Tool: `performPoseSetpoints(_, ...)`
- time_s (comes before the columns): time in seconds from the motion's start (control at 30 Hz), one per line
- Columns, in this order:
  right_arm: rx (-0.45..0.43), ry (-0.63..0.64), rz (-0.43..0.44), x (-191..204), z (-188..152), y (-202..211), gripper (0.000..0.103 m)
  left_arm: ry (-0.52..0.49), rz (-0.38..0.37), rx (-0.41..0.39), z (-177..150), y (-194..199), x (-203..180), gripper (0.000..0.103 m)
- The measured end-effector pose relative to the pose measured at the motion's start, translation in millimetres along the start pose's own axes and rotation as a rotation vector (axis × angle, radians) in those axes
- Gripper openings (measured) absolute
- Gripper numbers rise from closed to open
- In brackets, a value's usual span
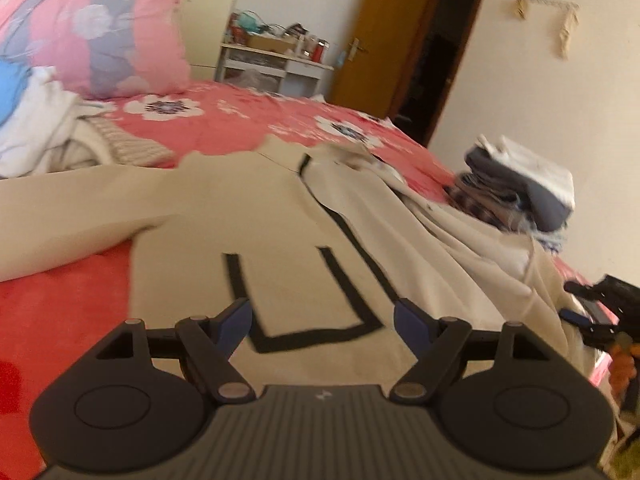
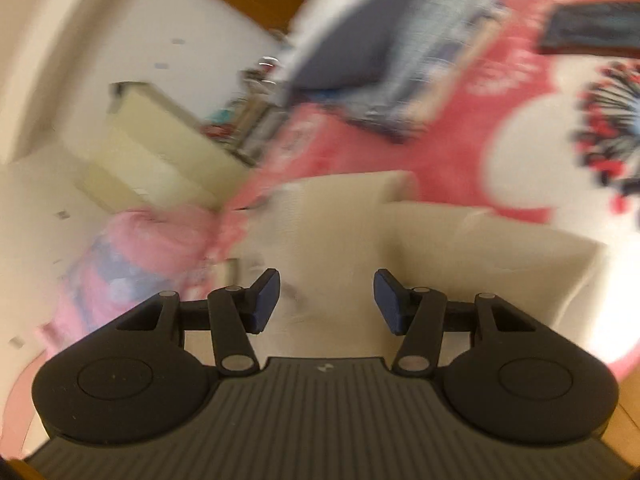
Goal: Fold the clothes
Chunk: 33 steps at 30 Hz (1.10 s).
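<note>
A cream garment (image 1: 280,216) with black line trim lies spread on the red floral bed (image 1: 224,120), one sleeve stretched out to the left and its right side bunched in folds. My left gripper (image 1: 322,322) hovers open just above its near hem, nothing between the blue pads. In the left wrist view the right gripper (image 1: 592,312) shows at the far right edge beside the bunched cloth, held by a hand. In the blurred right wrist view my right gripper (image 2: 326,300) is open over folded cream fabric (image 2: 400,232), holding nothing.
A pile of folded clothes (image 1: 520,188) sits at the bed's right edge. White and grey garments (image 1: 52,136) lie heaped at the left under a pink floral quilt (image 1: 100,28). A white shelf unit (image 1: 276,64) and a wooden door (image 1: 384,36) stand beyond the bed.
</note>
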State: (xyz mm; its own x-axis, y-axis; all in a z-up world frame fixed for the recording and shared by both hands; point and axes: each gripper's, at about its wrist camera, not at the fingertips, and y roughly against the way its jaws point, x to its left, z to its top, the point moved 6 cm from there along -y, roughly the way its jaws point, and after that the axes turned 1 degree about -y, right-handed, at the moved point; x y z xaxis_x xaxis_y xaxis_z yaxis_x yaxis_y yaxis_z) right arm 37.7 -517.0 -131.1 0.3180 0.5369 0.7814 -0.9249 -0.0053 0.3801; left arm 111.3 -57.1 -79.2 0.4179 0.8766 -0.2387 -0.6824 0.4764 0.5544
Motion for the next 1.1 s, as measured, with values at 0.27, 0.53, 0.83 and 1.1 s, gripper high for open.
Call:
performPoseSetpoints(0.27, 0.032, -0.15, 0.056, -18, 38, -38, 0.05, -0.076, 0.013, 0.072, -16, -24, -24, 0.079)
performPoseSetpoints(0.53, 0.116, -0.268, 0.156, -15, 57, -79, 0.027, -0.08, 0.035, 0.104, -23, -37, -27, 0.079)
performPoseSetpoints(0.83, 0.038, -0.07, 0.401, 90, 47, -69, 0.008, 0.031, 0.029, 0.117, -23, -38, -5, 0.079)
performPoseSetpoints(1.1, 0.468, 1.209, 0.611, 232, -170, -23, 0.008, 0.191, 0.071, 0.056, -14, -8, 47, 0.079)
